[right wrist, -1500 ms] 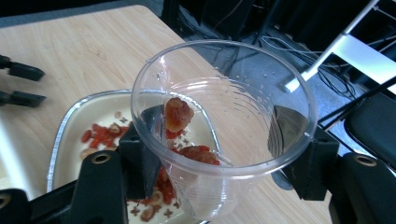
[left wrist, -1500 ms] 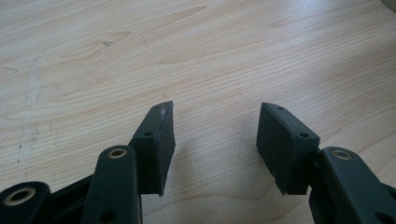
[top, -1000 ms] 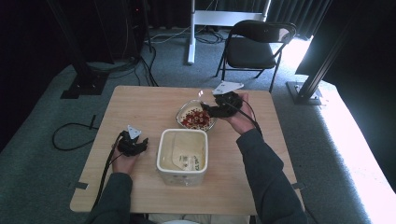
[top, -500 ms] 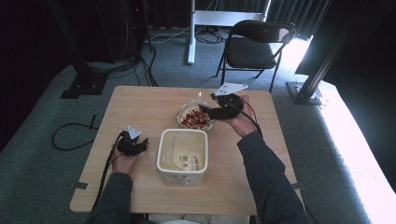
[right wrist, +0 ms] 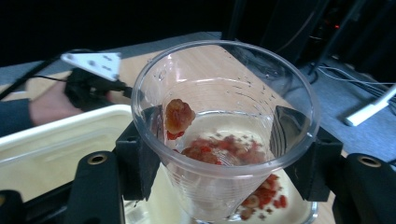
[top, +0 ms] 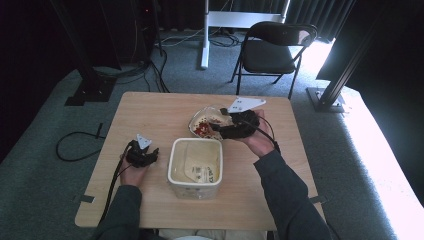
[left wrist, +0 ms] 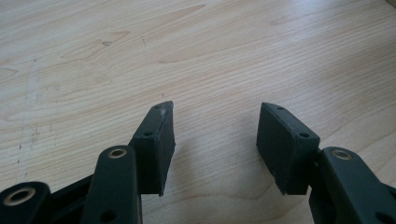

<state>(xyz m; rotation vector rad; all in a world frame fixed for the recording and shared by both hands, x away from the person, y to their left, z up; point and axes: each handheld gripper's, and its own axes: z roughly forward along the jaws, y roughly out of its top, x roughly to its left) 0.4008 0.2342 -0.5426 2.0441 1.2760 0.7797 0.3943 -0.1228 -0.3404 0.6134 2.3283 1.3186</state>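
- The right gripper [right wrist: 219,154] clamps a clear plastic cup [right wrist: 224,126]; its jaws have just been easing apart.
- The cup likely crushes easily, so a mid-wall hold suits it.
- The left gripper [left wrist: 215,140] stands apart, empty.

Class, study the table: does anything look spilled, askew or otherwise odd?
Nothing has spilled on the table. One oddity: a brownish-red lump clings to the inner wall of the clear plastic cup held in the right gripper above the glass bowl, apart from the red bits at its bottom.
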